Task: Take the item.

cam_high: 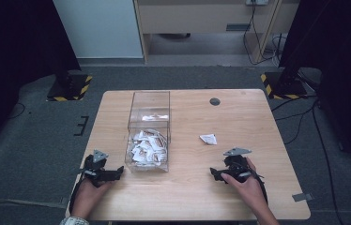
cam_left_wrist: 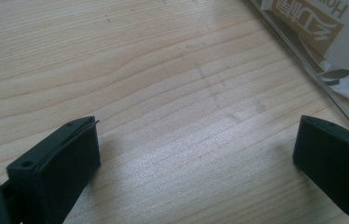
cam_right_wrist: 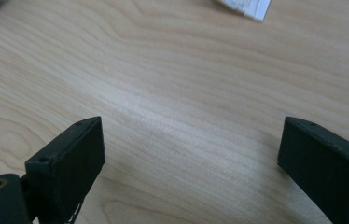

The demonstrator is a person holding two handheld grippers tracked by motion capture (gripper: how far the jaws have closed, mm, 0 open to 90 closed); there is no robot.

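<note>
Both my grippers, left [cam_high: 117,171] and right [cam_high: 215,174], rest on the surface [cam_high: 239,117], jaws wide apart and empty. A box [cam_high: 148,140] of packets stands between them; one packet [cam_high: 208,138] lies near my right.

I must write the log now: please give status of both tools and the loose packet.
Left tool open, empty. Right tool open, empty. Loose packet on table, beyond right tool, outside clear box. Path unobstructed.

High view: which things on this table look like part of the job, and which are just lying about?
Likely part of the job:
clear box of sachets
loose sachet
left gripper, right gripper, jaws open

Just there:
table's cable hole
floor cables
</note>
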